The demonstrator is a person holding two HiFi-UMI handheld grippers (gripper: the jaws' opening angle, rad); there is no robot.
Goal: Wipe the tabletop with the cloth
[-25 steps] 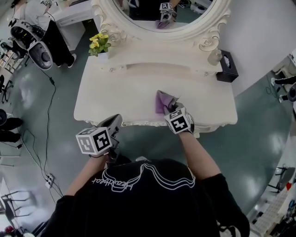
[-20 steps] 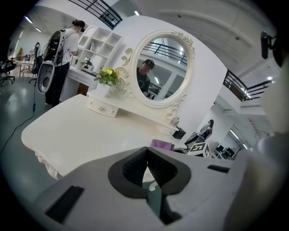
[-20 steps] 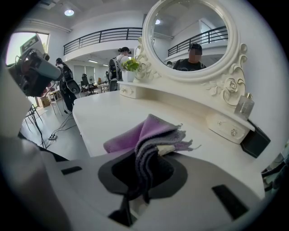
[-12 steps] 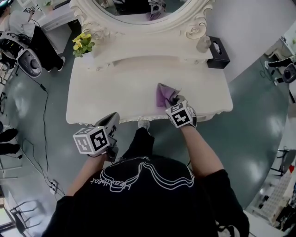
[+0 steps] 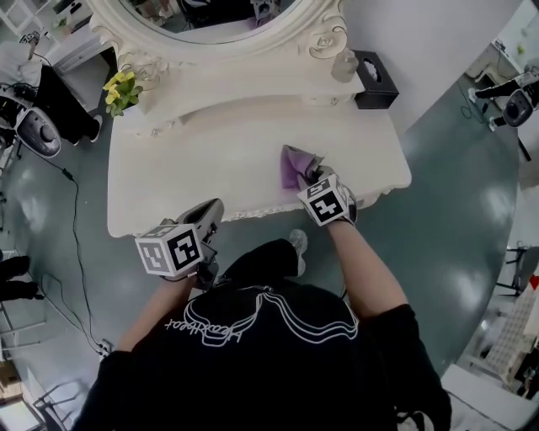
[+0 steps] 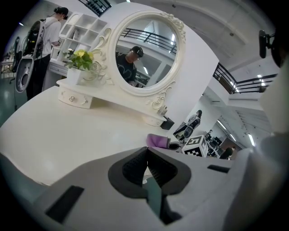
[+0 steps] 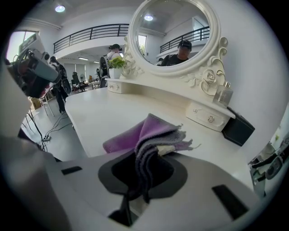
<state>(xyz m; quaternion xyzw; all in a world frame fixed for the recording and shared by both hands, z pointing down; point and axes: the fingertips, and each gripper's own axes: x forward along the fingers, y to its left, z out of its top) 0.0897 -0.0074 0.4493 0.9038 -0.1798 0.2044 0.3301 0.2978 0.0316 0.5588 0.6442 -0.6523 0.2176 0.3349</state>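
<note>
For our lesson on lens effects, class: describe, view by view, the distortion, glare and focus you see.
Head view: the tabletop bows at its edges; the floor shows soft glare. Left gripper view: fisheye with black corners; the left gripper looks soft up close. Right gripper view: same dark rim; the cloth looks sharp, ceiling lamps burn white.

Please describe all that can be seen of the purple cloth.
The cloth is purple and fuzzy, with grey folded edges and loose threads. It is bunched, pinched between the shut jaws of the right hand-held gripper, and its free part lies on the white tabletop near the front edge.
</note>
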